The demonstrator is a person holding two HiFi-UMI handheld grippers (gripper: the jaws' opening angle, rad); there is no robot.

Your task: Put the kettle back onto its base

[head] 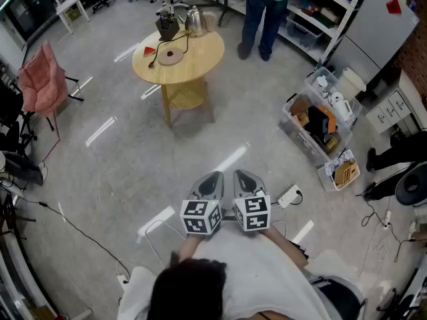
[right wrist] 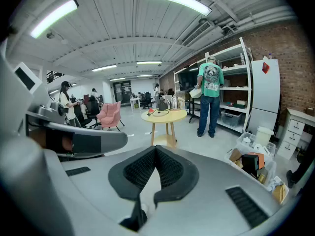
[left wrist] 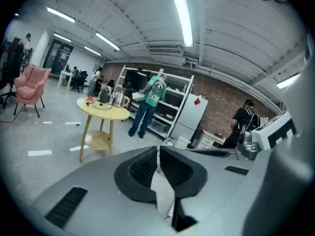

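Both claws are sitting pinched fully together and gripping nothing: left gripper (left wrist: 158, 149) and right gripper (right wrist: 155, 149). Only the head view is showing the kettle (head: 194, 20) standing off its round base (head: 170, 55) on the yellow table (head: 200, 62), well apart from both grippers. Gripper views are showing that table small and distant.

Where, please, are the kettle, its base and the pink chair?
kettle (head: 195, 21): head view, on its body.
base (head: 170, 55): head view, on its round top.
pink chair (head: 40, 82): head view, on its backrest.
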